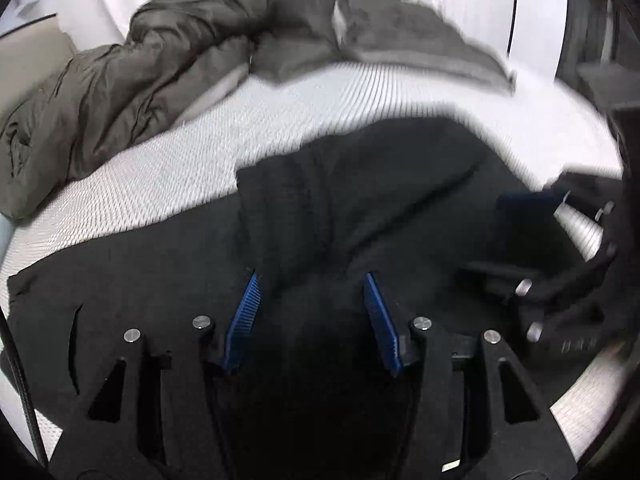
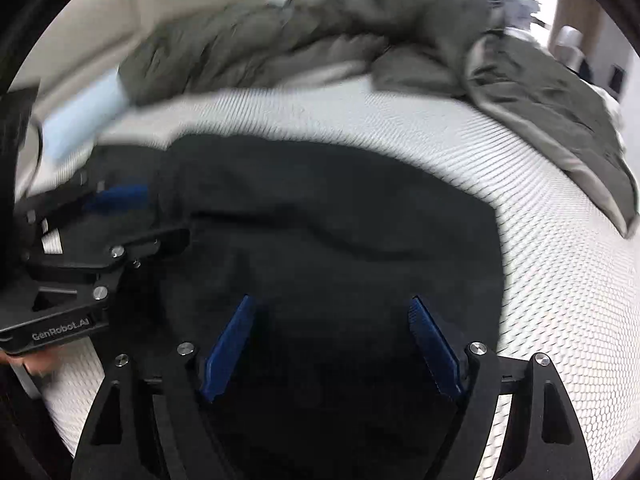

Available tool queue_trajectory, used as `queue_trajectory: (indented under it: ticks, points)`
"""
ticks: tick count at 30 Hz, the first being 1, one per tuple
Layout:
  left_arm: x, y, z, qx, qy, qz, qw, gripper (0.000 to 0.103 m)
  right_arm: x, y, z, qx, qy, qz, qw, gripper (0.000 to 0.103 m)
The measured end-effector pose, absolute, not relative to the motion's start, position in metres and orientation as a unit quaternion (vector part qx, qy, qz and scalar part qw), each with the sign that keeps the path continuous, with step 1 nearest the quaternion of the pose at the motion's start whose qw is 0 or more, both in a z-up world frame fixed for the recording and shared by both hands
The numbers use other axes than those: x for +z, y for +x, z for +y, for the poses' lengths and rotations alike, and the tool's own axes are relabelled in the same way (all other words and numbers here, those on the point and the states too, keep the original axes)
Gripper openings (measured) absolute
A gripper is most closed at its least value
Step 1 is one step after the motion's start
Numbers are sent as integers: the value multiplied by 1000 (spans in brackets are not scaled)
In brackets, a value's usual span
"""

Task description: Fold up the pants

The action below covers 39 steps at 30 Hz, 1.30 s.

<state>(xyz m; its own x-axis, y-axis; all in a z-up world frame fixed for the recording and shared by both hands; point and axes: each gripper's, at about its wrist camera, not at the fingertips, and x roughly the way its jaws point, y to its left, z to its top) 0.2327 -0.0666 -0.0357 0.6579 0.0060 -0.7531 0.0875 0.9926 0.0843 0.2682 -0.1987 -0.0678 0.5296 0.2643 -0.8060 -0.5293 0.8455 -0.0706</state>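
Black pants (image 1: 380, 200) lie on the white bed, with a folded layer whose edge runs on the left. In the left wrist view my left gripper (image 1: 311, 276) hovers low over them, its blue pads (image 1: 244, 320) apart with their faces bare. In the right wrist view the pants (image 2: 340, 220) fill the middle. My right gripper (image 2: 332, 298) stands wide open above them, and its blue pads (image 2: 436, 348) touch no cloth. The left gripper's black frame (image 2: 80, 256) shows at the left edge, close beside the right one. The picture is blurred by motion.
A rumpled olive-grey duvet (image 1: 180, 52) (image 2: 360, 28) is heaped along the far side of the white textured mattress (image 1: 160, 168) (image 2: 560, 280). A beige headboard (image 2: 160, 0) stands behind it. Someone's fingertip (image 2: 40, 366) shows under the left tool.
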Motion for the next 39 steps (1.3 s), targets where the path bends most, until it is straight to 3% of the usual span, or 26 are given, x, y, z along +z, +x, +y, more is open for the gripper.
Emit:
queue_trajectory:
  ticks: [3,8,13,19,24,27,28,31,36,39]
  points:
    - [-44,224,-35,-34,-1,423,905,62,-84,272,-207,187,-184,431,863,81]
    - [-34,204,4,31,-28,413,910,61,-67,274,-252,109,-150,426,885,81]
    - [-16,173,-23,-42,-25,365,930,61,-45,241,-252,166,-96,404,894,81]
    - [-52,175,-61,-81,55,416,904,61,-68,218,-216,250,-77,425,867,81]
    - [-59,162,-36,-54,25,439,897,70,-79,207,-221,177,-185,414,874,79]
    - [-54,149,0,-73,-48,436,896,72,-76,198,-235,160,-180,409,880,80]
    - [-48,141,19,-74,-85,423,899,78,-74,195,-241,159,-175,405,883,80]
    - [-33,117,64,-1,-143,387,911,83,-63,174,-256,165,-148,391,893,87]
    - [-28,77,132,78,-227,333,912,85,-50,153,-269,183,-109,373,903,93]
    - [-45,68,181,120,-337,320,877,85,-43,153,-274,188,-76,369,907,95]
